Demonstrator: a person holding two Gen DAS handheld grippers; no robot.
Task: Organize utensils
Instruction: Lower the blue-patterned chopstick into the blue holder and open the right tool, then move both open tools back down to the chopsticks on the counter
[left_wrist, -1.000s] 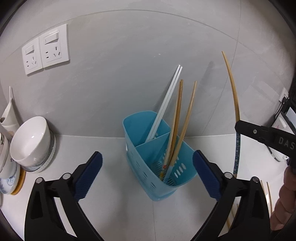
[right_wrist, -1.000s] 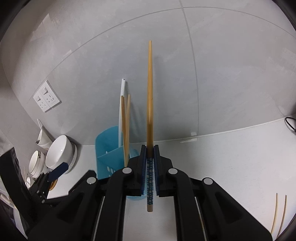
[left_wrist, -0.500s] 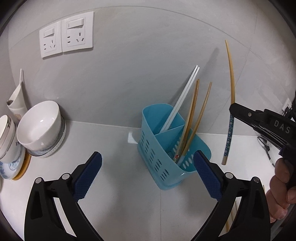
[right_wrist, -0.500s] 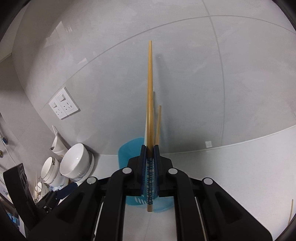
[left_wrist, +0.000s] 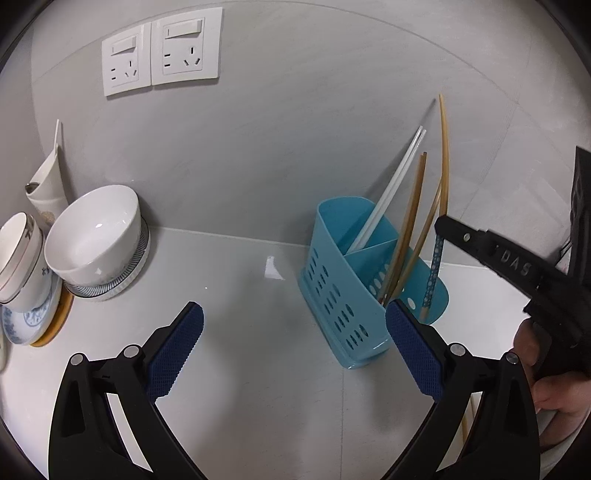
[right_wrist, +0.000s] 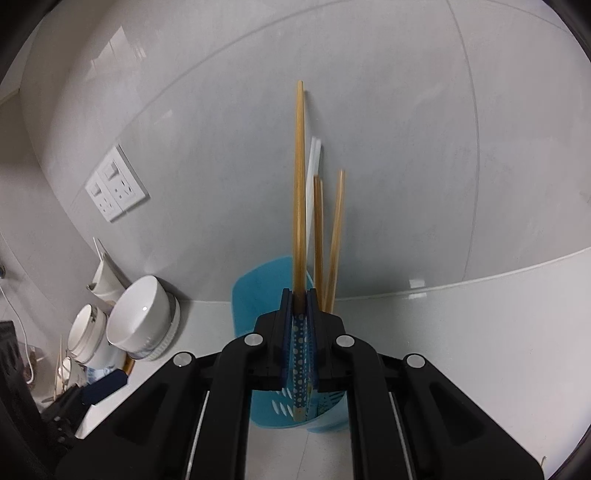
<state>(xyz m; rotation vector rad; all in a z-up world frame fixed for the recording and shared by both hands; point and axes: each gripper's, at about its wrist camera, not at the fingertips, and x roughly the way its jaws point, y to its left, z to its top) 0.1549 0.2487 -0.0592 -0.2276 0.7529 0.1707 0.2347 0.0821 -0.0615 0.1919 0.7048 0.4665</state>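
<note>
Left wrist view: the left gripper (left_wrist: 293, 347) has its jaws wide apart, nothing between them, over the white tabletop (left_wrist: 251, 332). Raised letters on the right gripper (left_wrist: 441, 226) read "DAS", maybe more, partly hidden. It clamps a chopstick (left_wrist: 445, 155), whose dotted blue end hangs inside the blue caddy (left_wrist: 343, 299), beside the bamboo chopsticks (left_wrist: 410, 229) and white pair (left_wrist: 391, 192). Bowl (left_wrist: 98, 236), cups (left_wrist: 18, 258) and sockets (left_wrist: 162, 55) sit left; small marks on one cup are unreadable.

Right wrist view: the right gripper (right_wrist: 299, 295) has its jaws together on the chopstick (right_wrist: 299, 177), directly above the caddy (right_wrist: 255, 288). The bowl (right_wrist: 138, 314) stands left.
</note>
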